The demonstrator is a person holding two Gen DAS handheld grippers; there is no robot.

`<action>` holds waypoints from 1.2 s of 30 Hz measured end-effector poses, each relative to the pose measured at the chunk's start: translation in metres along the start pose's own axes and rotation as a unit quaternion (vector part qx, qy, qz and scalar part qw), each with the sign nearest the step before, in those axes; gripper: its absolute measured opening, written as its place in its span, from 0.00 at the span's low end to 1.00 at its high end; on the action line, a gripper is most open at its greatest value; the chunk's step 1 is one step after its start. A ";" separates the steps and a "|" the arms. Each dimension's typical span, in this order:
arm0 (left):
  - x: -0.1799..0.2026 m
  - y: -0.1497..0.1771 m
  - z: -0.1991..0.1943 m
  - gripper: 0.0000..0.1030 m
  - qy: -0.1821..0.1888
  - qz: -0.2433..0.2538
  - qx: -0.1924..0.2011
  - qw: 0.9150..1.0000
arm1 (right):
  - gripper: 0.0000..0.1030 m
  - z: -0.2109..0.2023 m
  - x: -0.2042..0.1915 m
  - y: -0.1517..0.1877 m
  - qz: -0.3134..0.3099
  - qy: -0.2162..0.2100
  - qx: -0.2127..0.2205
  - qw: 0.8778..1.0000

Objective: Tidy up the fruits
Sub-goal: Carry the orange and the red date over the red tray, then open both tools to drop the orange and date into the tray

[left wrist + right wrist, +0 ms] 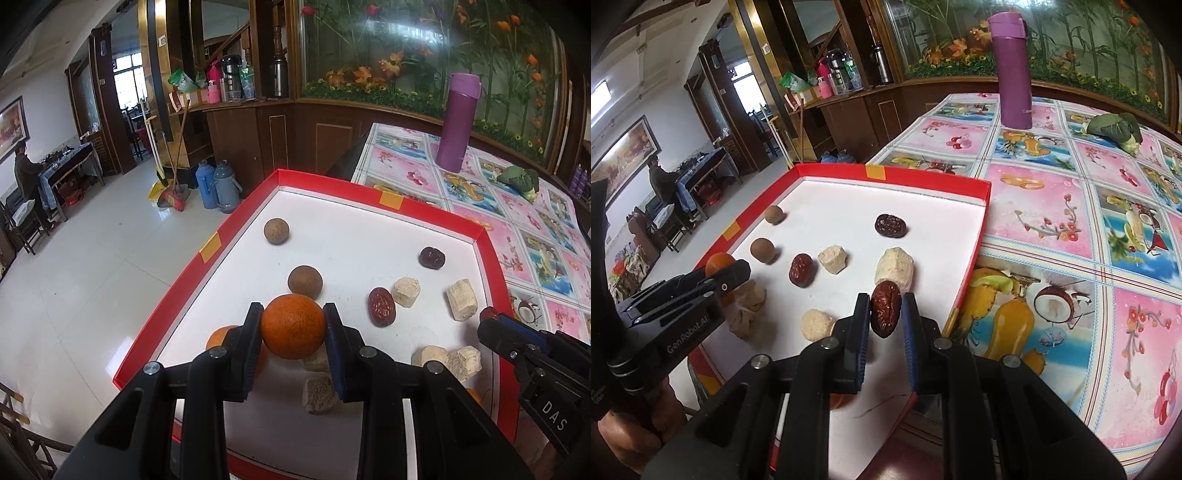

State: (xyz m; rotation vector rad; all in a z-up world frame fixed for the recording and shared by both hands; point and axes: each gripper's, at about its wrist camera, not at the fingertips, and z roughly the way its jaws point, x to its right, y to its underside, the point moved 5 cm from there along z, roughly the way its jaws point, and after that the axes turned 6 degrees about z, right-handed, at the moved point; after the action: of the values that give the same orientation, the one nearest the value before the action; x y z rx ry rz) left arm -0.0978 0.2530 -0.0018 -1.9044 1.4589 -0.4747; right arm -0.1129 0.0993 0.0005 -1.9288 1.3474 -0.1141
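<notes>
Gripping an orange (pixel 293 326) in left tool (pixel 293 325), date (pixel 885 313) in right tool (pixel 885 314)

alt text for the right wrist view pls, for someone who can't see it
The right gripper holds a red date in its jaws above a red-rimmed white tray of loose dates, longans and pale chunks. The left gripper enters from the left holding an orange; a purple bottle stands on the floral tablecloth.

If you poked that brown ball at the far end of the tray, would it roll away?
Probably. The far brown ball looks round and sits free on the smooth white floor, touching nothing. The tray has a raised red rim that would likely stop it. It looks small, so probably light.
</notes>
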 end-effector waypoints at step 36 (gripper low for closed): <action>0.007 -0.005 -0.019 0.76 -0.012 0.011 0.015 1.000 | 0.46 -0.027 0.006 -0.001 -0.007 -0.014 0.023 1.000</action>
State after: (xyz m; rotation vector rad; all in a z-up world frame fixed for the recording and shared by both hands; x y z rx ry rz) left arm -0.1045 0.2412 0.0137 -1.8630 1.4475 -0.4584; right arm -0.1222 0.0803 0.0181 -1.8948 1.3024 -0.1246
